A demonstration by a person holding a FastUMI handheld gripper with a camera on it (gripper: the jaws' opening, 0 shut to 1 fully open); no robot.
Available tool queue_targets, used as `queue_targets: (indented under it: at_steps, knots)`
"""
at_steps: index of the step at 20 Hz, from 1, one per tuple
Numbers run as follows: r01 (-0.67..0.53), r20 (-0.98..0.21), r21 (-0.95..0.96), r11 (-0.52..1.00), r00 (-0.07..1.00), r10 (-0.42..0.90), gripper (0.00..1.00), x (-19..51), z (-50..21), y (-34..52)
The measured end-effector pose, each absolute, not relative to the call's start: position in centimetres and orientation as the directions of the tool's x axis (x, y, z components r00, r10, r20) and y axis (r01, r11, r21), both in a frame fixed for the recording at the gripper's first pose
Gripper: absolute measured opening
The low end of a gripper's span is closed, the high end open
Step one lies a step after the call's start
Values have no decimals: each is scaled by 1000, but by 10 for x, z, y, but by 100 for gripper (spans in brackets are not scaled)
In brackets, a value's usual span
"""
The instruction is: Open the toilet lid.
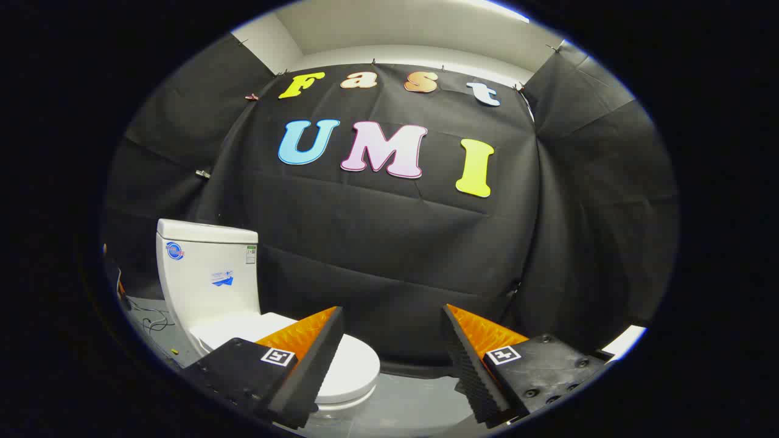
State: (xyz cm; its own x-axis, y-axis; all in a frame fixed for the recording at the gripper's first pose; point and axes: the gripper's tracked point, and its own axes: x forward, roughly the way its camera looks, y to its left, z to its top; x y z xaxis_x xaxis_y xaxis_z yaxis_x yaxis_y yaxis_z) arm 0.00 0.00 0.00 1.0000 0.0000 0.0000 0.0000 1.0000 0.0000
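Gripper (392,316) spread wide, fingers apart, grasping nothing. Toilet (210,286) stands beyond the left finger, lid (350,365) down and partly hidden behind that finger. Loose cable (152,317), apparently, lies on the floor (401,401) beside the tank. Black cloth wall (395,255) behind.
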Motion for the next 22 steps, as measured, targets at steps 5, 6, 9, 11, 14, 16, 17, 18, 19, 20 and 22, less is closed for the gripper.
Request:
queue_targets:
  at_steps: [5,6,9,11,14,16,17,18,19,20,22]
  knots:
    - [-12,-9,-4,1000,1000,12,98,-1,-3,4]
    - [-12,-8,-6,1000,1000,12,98,-1,-4,4]
    - [-12,-6,-7,1000,1000,12,98,-1,-3,4]
    - [-12,-8,-5,1000,1000,12,98,-1,-4,4]
    - [-12,-11,-3,1000,1000,11,98,-1,-4,4]
    - [-13,-12,-3,1000,1000,13,98,0,-5,5]
    - [-13,-13,-3,1000,1000,13,98,-1,-5,5]
    - [-14,-15,-4,1000,1000,14,98,-1,-6,5]
    - [-15,-15,-5,1000,1000,15,98,-2,-7,6]
    - [-15,-14,-5,1000,1000,15,98,-2,-6,6]
    - [-16,-16,-5,1000,1000,16,98,-1,-7,6]
